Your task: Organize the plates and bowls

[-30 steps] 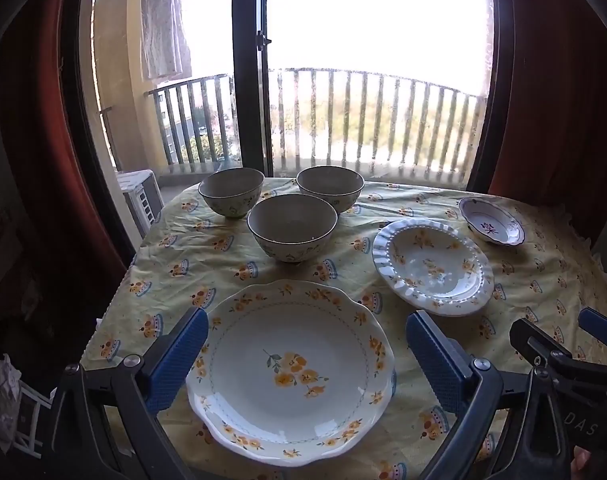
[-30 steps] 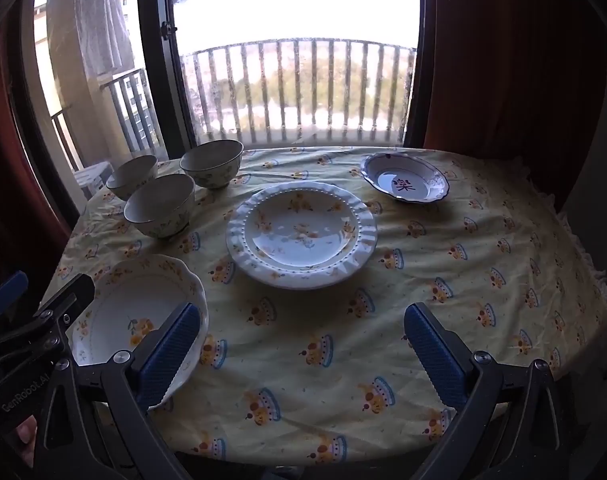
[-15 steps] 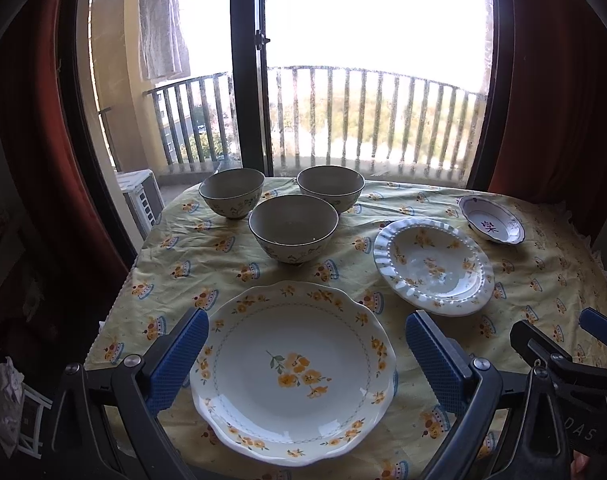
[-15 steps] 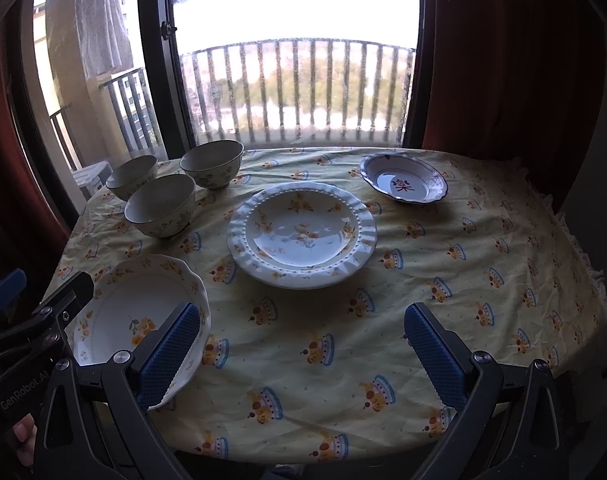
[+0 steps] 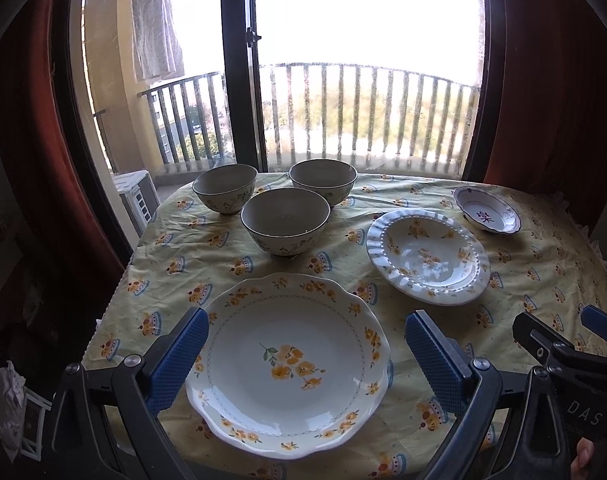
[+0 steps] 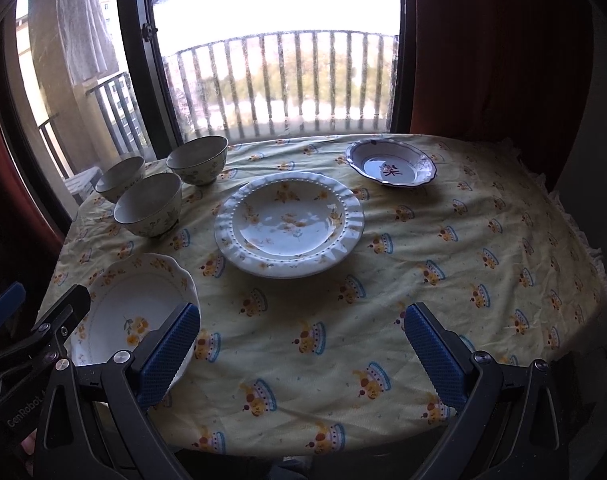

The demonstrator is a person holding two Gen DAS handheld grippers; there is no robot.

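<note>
A large scalloped plate with yellow flowers (image 5: 289,364) lies at the near left of the table; it also shows in the right wrist view (image 6: 131,312). A ribbed flower plate (image 5: 427,256) (image 6: 289,226) sits mid-table. A small blue-rimmed dish (image 5: 486,215) (image 6: 391,168) sits far right. Three bowls stand at the far left: the nearest (image 5: 285,222) (image 6: 149,204), the left one (image 5: 224,188) (image 6: 120,178) and the right one (image 5: 323,182) (image 6: 197,160). My left gripper (image 5: 303,344) is open above the large plate's near part. My right gripper (image 6: 299,340) is open and empty above bare cloth.
A yellow patterned tablecloth (image 6: 463,260) covers the table, with a frilled edge on the right. A glass balcony door (image 5: 239,80) and railing stand behind the table. Red curtains (image 6: 495,60) hang at both sides. An air-conditioner unit (image 5: 137,200) sits outside left.
Both views have shifted only slightly. The large plate sits a little higher in the left wrist view. Nothing has been taken hold of or moved.
</note>
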